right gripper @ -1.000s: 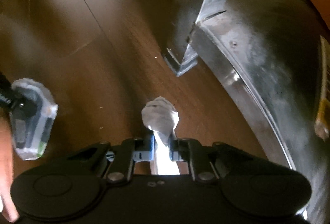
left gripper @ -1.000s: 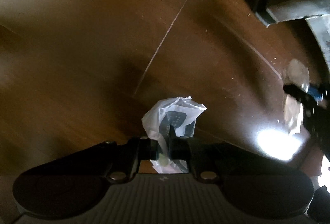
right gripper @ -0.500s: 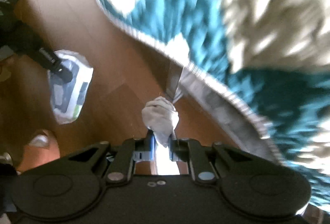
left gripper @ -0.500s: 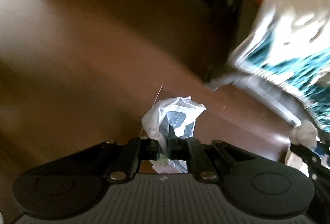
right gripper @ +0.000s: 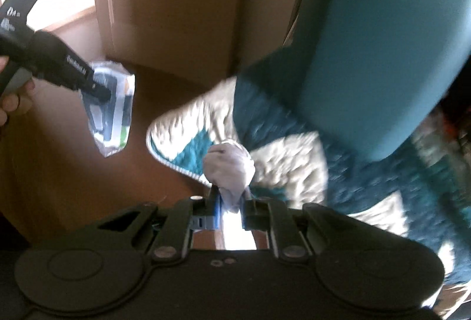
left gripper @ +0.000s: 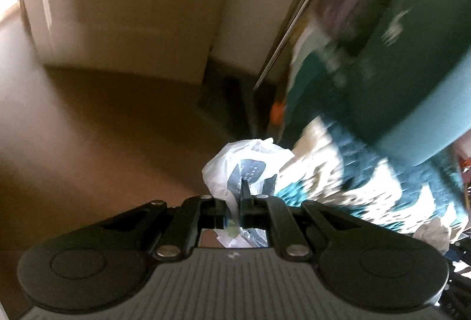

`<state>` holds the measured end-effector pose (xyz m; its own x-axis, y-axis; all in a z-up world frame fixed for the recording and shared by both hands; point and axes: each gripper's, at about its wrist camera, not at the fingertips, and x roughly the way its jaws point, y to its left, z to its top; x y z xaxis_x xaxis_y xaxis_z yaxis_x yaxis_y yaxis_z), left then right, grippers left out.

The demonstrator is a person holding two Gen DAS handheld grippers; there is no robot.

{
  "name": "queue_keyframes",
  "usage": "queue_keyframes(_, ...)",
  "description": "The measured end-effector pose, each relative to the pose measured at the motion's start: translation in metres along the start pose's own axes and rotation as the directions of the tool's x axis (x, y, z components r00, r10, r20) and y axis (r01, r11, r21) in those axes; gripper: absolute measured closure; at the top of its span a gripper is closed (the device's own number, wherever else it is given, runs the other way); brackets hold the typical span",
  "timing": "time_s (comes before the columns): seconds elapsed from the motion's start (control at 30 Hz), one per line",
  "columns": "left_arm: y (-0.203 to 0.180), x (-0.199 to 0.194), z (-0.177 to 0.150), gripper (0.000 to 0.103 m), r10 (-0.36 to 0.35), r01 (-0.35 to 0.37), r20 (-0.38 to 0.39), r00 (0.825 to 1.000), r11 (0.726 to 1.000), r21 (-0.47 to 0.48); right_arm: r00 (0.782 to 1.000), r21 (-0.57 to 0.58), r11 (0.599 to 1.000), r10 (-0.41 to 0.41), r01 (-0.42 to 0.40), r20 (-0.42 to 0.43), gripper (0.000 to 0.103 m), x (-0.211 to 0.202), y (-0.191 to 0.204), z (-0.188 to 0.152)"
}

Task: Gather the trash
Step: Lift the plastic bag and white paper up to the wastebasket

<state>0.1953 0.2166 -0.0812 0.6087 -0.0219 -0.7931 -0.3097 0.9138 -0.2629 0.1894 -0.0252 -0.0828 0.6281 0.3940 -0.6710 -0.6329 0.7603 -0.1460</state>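
Note:
My left gripper [left gripper: 235,196] is shut on a clear plastic wrapper [left gripper: 250,166] with dark print, held in the air above the wooden floor. The same wrapper [right gripper: 113,110] and the left gripper [right gripper: 100,91] show at the left of the right wrist view. My right gripper [right gripper: 231,196] is shut on a crumpled white tissue [right gripper: 229,166], held above a teal and cream rug. The tissue [left gripper: 432,231] also shows at the right edge of the left wrist view.
A teal chair or cushion [right gripper: 376,54] stands on the rug [right gripper: 282,161] at right. A large cardboard box [right gripper: 170,1] stands behind on the brown floor [left gripper: 88,128]. The views are motion blurred.
Both grippers have risen and swung away from under the metal-framed furniture. The box, the rug and the teal seat have come into view. Both still hold their trash.

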Motion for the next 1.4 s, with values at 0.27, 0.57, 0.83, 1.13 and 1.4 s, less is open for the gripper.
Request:
queue_keyframes(0.27, -0.038, -0.103, 0.015, 0.097, -0.038, 0.034, 0.150, 0.988, 0.999, 0.031, 0.985, 0.018, 0.999, -0.050, 0.048, 0.164, 0.092, -0.089, -0.007, 0.023)
queue_keyframes(0.57, -0.100, -0.194, 0.026, 0.097, -0.084, 0.050, 0.321, 0.943, 0.992, 0.113, 0.928, -0.007, 0.993, -0.104, 0.114, 0.359, 0.092, -0.181, -0.025, 0.052)
queue_keyframes(0.83, -0.175, -0.250, 0.053, 0.097, -0.167, 0.091, 0.414, 0.895, 0.976, 0.198, 0.864, -0.009, 0.985, -0.148, 0.174, 0.482, 0.092, -0.242, -0.056, 0.085)
queue_keyframes(1.13, -0.253, -0.269, 0.098, 0.097, -0.257, 0.126, 0.445, 0.858, 0.945, 0.302, 0.814, 0.069, 0.978, -0.203, 0.198, 0.545, 0.092, -0.267, -0.117, 0.130)
queue_keyframes(1.4, -0.287, -0.229, 0.141, 0.097, -0.256, 0.126, 0.424, 0.869, 0.942, 0.310, 0.822, 0.153, 0.974, -0.222, 0.165, 0.524, 0.092, -0.240, -0.173, 0.162)
